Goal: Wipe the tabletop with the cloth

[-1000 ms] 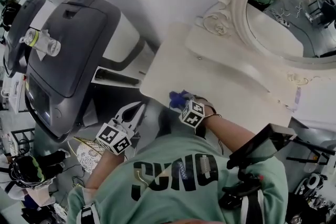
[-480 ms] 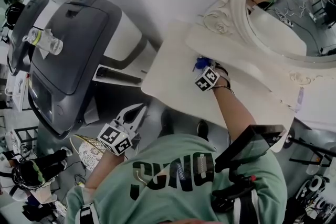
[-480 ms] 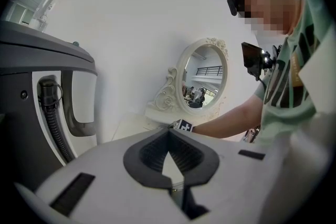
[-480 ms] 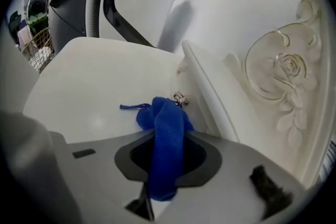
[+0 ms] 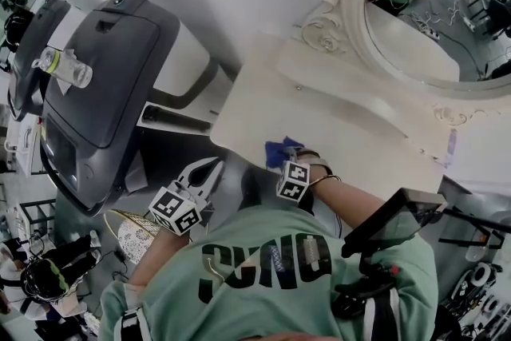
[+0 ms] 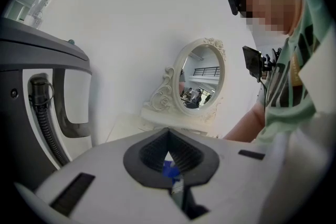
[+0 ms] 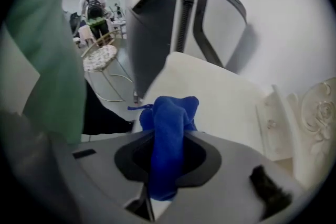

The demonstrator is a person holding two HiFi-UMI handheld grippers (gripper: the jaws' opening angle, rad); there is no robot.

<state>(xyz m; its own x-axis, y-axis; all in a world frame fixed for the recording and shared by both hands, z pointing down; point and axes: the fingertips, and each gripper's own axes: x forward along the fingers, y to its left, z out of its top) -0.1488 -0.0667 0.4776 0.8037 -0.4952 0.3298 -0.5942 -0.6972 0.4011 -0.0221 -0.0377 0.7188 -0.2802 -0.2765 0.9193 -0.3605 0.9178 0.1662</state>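
The cream tabletop [image 5: 343,132] lies ahead of me below the mirror. A blue cloth [image 5: 281,151] rests on it near the front edge, and my right gripper [image 5: 287,165] is shut on it. In the right gripper view the cloth [image 7: 170,113] bulges out between the dark pads of that gripper [image 7: 169,139] and hangs over the tabletop [image 7: 215,92]. My left gripper [image 5: 212,167] is held off the table's left front corner, above the floor. Seen in its own view, the left gripper [image 6: 168,135] is shut with nothing in it; a bit of blue shows far behind its jaws.
An oval mirror [image 5: 431,20] in a carved cream frame stands on a raised shelf [image 5: 359,96] at the table's back. A large grey machine [image 5: 104,84] with a plastic bottle [image 5: 64,64] on it stands left of the table. A lace-seated stool [image 5: 136,234] is at lower left.
The right gripper carried the cloth from the front edge up toward the mirror shelf, then back to the front edge. The left gripper has stayed almost still.
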